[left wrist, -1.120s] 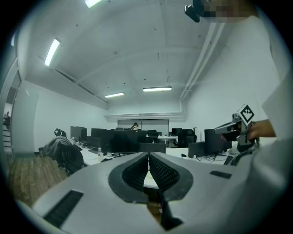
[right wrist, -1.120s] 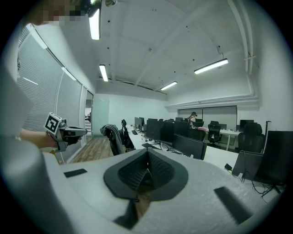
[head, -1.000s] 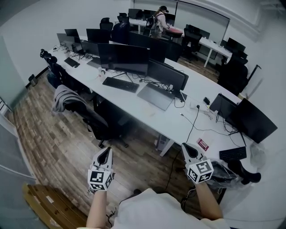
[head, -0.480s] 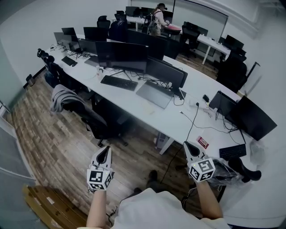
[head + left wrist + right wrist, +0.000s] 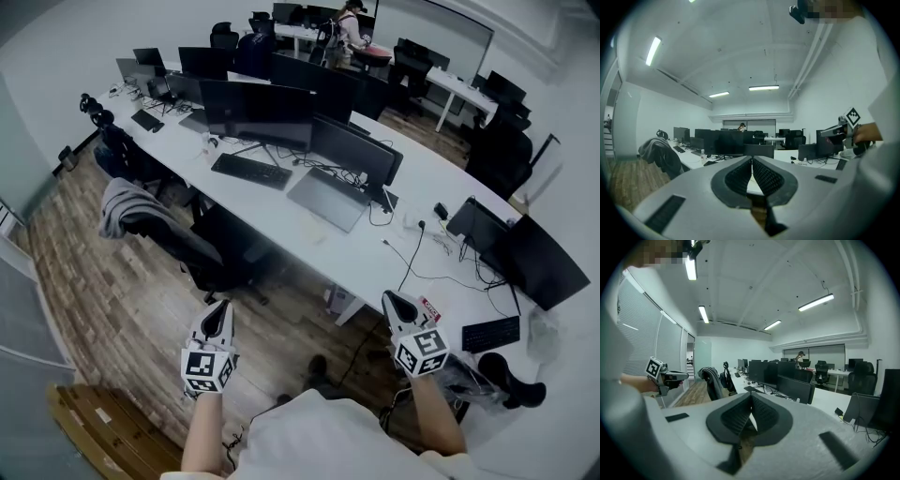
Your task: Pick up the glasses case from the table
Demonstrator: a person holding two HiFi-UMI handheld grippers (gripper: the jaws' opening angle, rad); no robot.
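Fingers (image 5: 740,176) of the left gripper (image 5: 221,307) are pressing together with nothing between them, and the fingers (image 5: 761,413) of the right gripper (image 5: 389,300) are likewise clenched and empty. Both grippers are hanging on the person's side of the grey laptop (image 5: 326,199). The left one is sitting over the wood floor (image 5: 112,281), well apart from the laptop. The right one is sitting near the edge of the long white tabletop (image 5: 375,262) that is carrying the laptop.

No view is showing the glasses case clearly. A small dark item (image 5: 441,211) is lying on the tabletop to the right of the laptop and might be it, but it is too small to tell. The reach is not yet getting under way.

Judging from the task alone, a glasses case is likely a light thing, and 1 gripper should be enough to carry it. If it has a hard shell, it is probably stiff, smooth and rounded, so the fingers risk sliding off its curved ends. The safer hold is looking like a pinch across the short width at mid-length, with 1 finger on each long side, which also keeps the lid shut. A soft pouch would be giving under the fingers and would need a gentler, deeper bite. Either way, the clenched fingers need to release before closing in.
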